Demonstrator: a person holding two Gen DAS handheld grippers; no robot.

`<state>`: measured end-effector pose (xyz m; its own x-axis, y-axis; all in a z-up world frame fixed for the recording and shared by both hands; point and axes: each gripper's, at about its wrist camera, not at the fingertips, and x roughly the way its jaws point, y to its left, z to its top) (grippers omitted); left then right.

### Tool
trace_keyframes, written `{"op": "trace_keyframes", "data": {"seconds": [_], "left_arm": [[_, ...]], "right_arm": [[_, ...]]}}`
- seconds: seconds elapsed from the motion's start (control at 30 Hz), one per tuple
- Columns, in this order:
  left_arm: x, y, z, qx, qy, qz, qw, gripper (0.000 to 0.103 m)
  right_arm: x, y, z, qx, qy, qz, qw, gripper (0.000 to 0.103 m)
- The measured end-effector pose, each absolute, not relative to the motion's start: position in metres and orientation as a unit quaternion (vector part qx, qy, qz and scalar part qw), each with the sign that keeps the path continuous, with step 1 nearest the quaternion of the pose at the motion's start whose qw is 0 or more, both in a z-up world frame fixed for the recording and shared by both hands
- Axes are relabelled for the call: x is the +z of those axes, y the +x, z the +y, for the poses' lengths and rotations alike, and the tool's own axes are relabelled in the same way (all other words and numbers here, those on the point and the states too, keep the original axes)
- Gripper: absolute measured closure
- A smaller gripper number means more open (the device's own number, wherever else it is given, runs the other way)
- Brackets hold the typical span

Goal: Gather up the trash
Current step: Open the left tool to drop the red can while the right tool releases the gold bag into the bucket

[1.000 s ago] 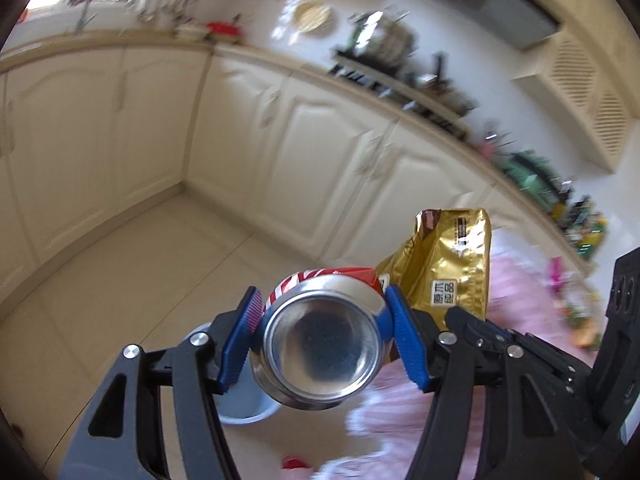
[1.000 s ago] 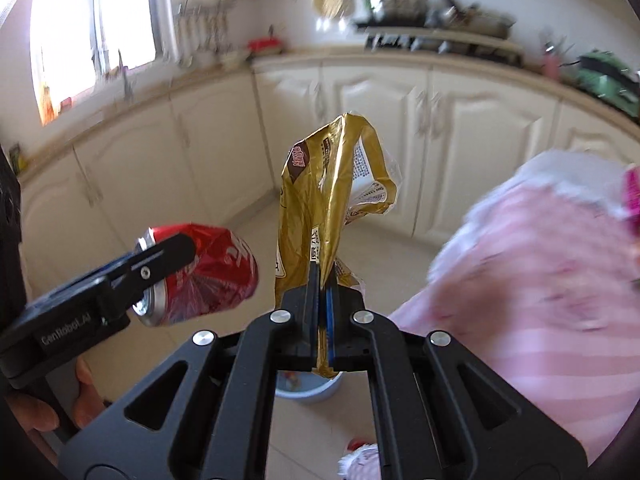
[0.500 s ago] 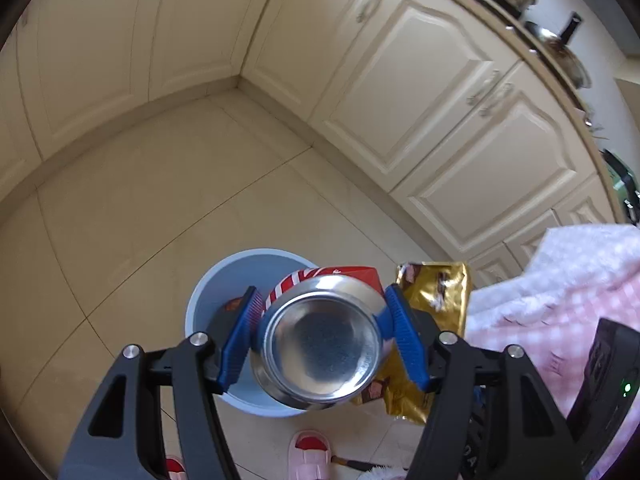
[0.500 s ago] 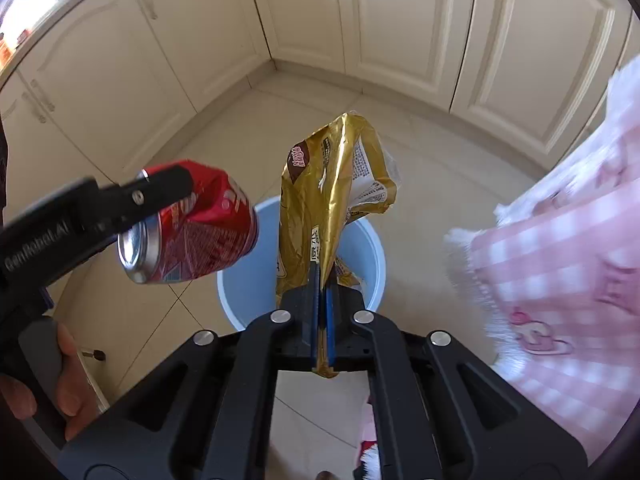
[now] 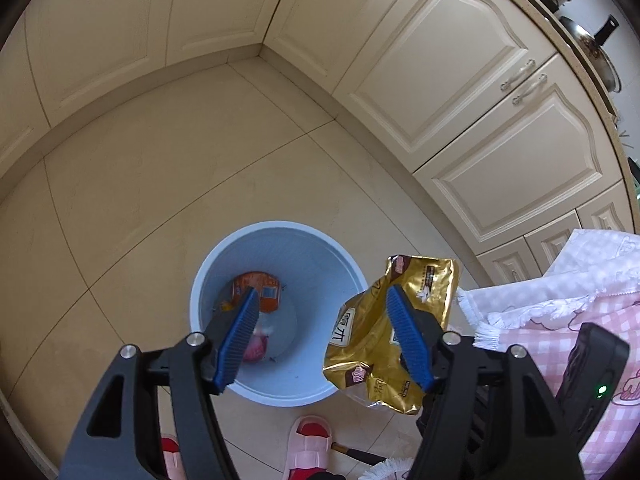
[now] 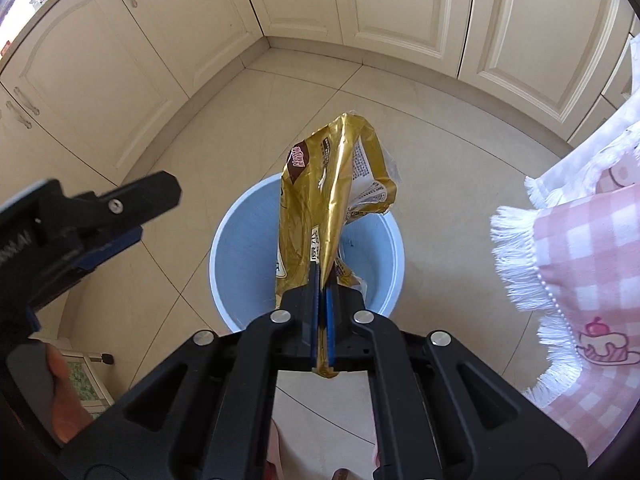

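gold wrapper [image 6: 336, 200] pinched in right tongs [image 6: 322, 304] over bin [image 6: 236, 248].

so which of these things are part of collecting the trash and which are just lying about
Part of the job:
- crumpled gold foil snack bag, pinched in the right gripper
- round pale blue plastic bin
- orange wrapper lying in the bin
- left gripper, jaws opening with nothing between them

Just lying about:
- pink checked cloth with white fringe
- pink slippers
- cream cabinet doors

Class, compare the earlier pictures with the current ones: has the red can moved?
Yes. The can no longer sits in the left claw, whose jaws are opening with nothing between them; a red shape, likely the can, lies at the bottom of the blue bin.
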<state>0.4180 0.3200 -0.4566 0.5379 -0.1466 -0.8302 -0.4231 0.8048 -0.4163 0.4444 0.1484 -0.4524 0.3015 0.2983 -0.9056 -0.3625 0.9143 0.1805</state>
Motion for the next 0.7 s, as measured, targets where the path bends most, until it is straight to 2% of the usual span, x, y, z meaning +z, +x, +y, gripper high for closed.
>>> {"op": "trace_keyframes", "data": {"seconds": [0.33,0.7], "left_arm": [[-0.466,0.414,0.332,0.101,-0.306,0.511,0.797,0.037],[-0.467,0.409,0.338,0.1,-0.309,0.513,0.795,0.037]], "right_arm": [[-0.464,0.451,0.158,0.207,-0.02,0.568,0.796,0.1],[-0.456,0.458,0.168,0.204,-0.017,0.557,0.805,0.099]]}}
